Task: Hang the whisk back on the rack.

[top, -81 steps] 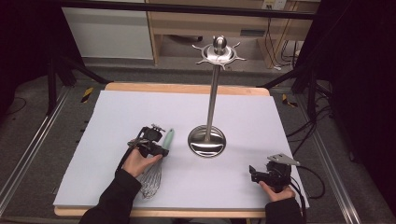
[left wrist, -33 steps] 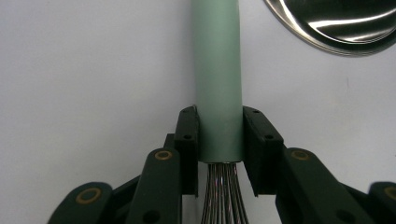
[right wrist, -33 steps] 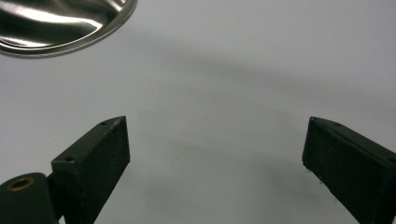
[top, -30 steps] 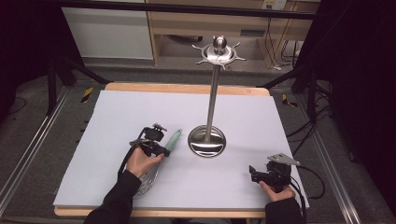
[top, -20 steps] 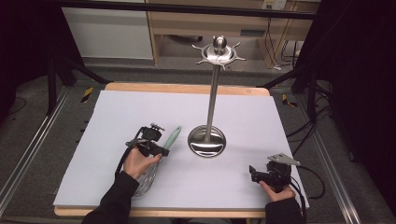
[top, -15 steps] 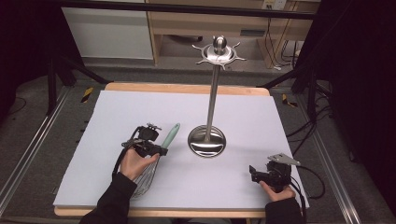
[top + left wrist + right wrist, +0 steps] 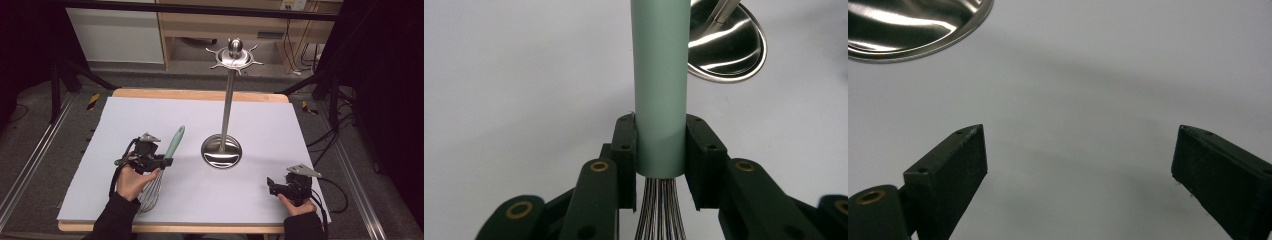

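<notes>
A dim room with a pale cabinet (image 7: pixel 117 35) and wooden shelving (image 7: pixel 225 25) surrounds a wooden table (image 7: pixel 200 95) covered by a white sheet (image 7: pixel 150 120). On the sheet stands a tall steel utensil stand (image 7: pixel 227 105). The left gripper (image 7: pixel 162 161) clamps a whisk (image 7: pixel 167 155) by its mint handle left of the stand's base, while the right gripper (image 7: pixel 270 184) rests near the front right corner, jaws apart and empty.

Legible text: none | Labels, brands: none | Numbers, signs: none on any surface in the three views
</notes>
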`<state>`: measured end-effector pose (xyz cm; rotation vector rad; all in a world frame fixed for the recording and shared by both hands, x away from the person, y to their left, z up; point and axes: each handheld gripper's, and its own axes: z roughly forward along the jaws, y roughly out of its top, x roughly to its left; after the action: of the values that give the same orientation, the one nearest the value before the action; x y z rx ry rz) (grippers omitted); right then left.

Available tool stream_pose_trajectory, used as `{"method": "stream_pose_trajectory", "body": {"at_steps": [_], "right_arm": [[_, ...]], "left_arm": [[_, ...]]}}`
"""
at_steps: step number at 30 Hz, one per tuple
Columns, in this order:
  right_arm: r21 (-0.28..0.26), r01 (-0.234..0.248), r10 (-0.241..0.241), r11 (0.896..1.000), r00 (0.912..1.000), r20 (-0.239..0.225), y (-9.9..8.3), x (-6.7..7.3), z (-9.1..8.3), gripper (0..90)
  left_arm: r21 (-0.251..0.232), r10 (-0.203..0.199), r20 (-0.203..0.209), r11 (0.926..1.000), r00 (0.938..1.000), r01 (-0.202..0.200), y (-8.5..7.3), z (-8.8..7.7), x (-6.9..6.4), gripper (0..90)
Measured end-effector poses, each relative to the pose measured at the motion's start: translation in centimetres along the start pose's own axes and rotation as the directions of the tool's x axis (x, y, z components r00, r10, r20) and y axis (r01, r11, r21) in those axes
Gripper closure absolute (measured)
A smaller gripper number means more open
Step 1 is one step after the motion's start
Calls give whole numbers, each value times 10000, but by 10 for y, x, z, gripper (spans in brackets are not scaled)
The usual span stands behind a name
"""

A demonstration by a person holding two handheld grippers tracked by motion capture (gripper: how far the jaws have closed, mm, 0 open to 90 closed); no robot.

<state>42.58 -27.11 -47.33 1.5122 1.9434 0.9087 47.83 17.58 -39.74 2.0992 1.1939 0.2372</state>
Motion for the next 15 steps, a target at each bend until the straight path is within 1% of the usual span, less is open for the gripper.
{"method": "stream_pose_trajectory", "body": {"at_steps": [3,4,5,6,7,11,15], "right_arm": [[3,-51,51,10000,10000,3,0,0,0,81],[-34,58,-58,10000,10000,12,0,-1,0,81],[-38,49,-49,10000,10000,7,0,-1,-1,81],[-37,48,-48,10000,10000,17,0,-1,-1,81],[-37,48,-48,10000,10000,17,0,-1,-1,81],[-58,49,-49,10000,10000,-15,0,-1,-1,81],[-101,30,-31,9999,10000,-37,0,-1,-2,82]], "left_arm": [[-102,-49,37,9999,10000,49,-1,-3,1,689],[-182,-82,51,9998,10000,83,-2,-4,2,690],[-199,-83,54,9998,10000,84,-3,-6,2,690],[-330,-65,35,9994,10000,66,-4,-9,3,689],[-330,-65,35,9994,10000,66,-4,-9,3,689],[-647,-90,122,9979,9999,98,-6,-18,5,689],[-1088,-6,76,9941,10000,14,-8,-27,5,690]]}}
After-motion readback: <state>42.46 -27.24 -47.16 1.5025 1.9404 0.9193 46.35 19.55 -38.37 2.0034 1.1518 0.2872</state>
